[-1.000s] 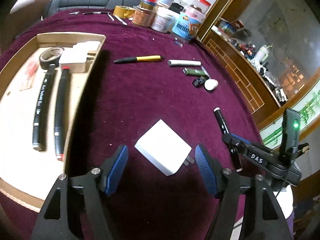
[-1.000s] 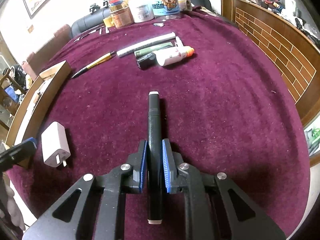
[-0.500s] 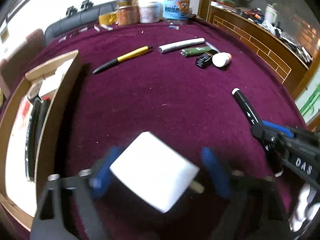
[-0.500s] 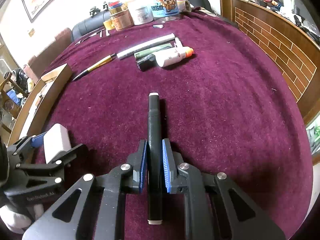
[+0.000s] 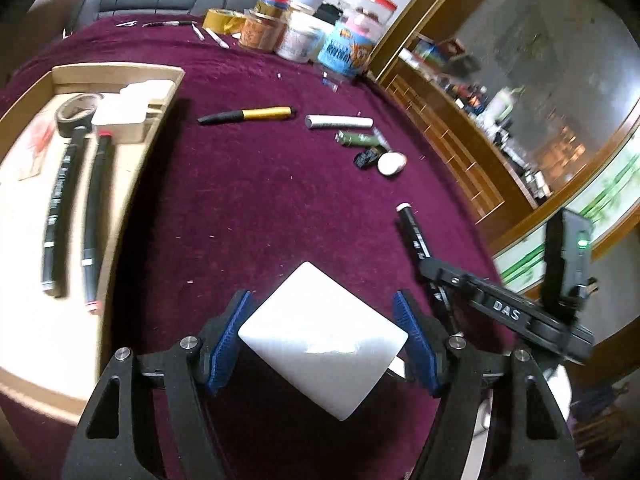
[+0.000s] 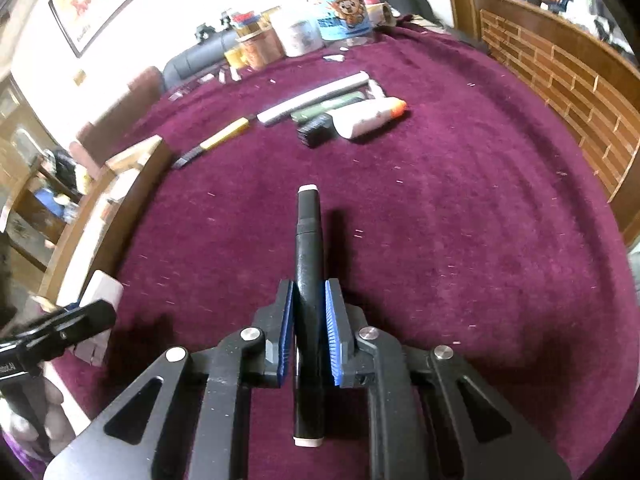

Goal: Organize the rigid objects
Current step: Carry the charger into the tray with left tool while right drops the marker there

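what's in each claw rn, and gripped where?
Left claw: white boxy plug-in charger, pads on its two opposite side faces. Right claw: black marker pen with white end caps, clamped around mid-barrel, both ends sticking out.

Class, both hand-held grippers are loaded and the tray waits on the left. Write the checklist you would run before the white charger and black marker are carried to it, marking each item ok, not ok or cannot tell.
1. Left hand-held gripper clamped on white charger: ok, both pads press its sides.
2. Right hand-held gripper shut on black marker: ok.
3. Marker's shaft centred in the pads: ok, ends stick out both ways.
4. Free floor in wooden tray: ok, bare beside the two markers.
5. Charger's prongs clear of the pad: cannot tell.
6. Cloth between grippers and tray free: ok.
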A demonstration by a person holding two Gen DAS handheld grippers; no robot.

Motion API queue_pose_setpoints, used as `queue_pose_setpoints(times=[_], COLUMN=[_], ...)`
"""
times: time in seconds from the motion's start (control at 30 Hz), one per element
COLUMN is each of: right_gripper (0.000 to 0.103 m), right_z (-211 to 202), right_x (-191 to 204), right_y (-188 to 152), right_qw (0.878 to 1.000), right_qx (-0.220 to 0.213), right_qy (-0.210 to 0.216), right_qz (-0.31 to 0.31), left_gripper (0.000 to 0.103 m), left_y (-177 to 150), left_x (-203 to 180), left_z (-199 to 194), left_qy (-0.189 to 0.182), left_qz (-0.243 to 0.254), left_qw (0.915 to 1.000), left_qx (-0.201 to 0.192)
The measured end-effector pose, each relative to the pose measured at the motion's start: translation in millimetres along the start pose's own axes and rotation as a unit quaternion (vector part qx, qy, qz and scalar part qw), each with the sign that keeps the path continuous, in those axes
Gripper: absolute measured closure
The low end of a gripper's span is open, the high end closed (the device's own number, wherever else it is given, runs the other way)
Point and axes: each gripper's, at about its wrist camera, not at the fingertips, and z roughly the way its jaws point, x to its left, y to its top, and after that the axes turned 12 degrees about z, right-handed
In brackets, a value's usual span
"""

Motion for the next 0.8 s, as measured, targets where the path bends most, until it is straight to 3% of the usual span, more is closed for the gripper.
queue_pose_setpoints(times=[0.13,0.37,0.57,0.73,0.8], right_gripper=[0.09,0.09,0.09,0.09,0.09], right_z=[-7,-9,19,43,51], right_x=[13,74,139,176,186], right_y=[6,7,6,-4,-9], right_qw=[0.999,0.992,0.982,0.976,0.974], right_qx=[0.007,0.027,0.069,0.098,0.111], right_qy=[0.051,0.124,0.173,0.189,0.192], right_qz=[0.008,-0.022,-0.041,-0.044,-0.046], left_gripper=[0.037,0.037,0.037,0.037,0.037], left_y=[3,17,34,40,41], left_x=[26,116,197,228,234], left_z=[-35,-90,-81,-60,-51], left_qy=[-0.014,0.102,0.158,0.196,0.192], left_qz=[-0.024,-0.063,-0.119,-0.118,-0.117], left_qw=[0.9994,0.9918,0.9801,0.9733,0.9742], left_qx=[-0.023,-0.044,-0.019,0.015,0.027])
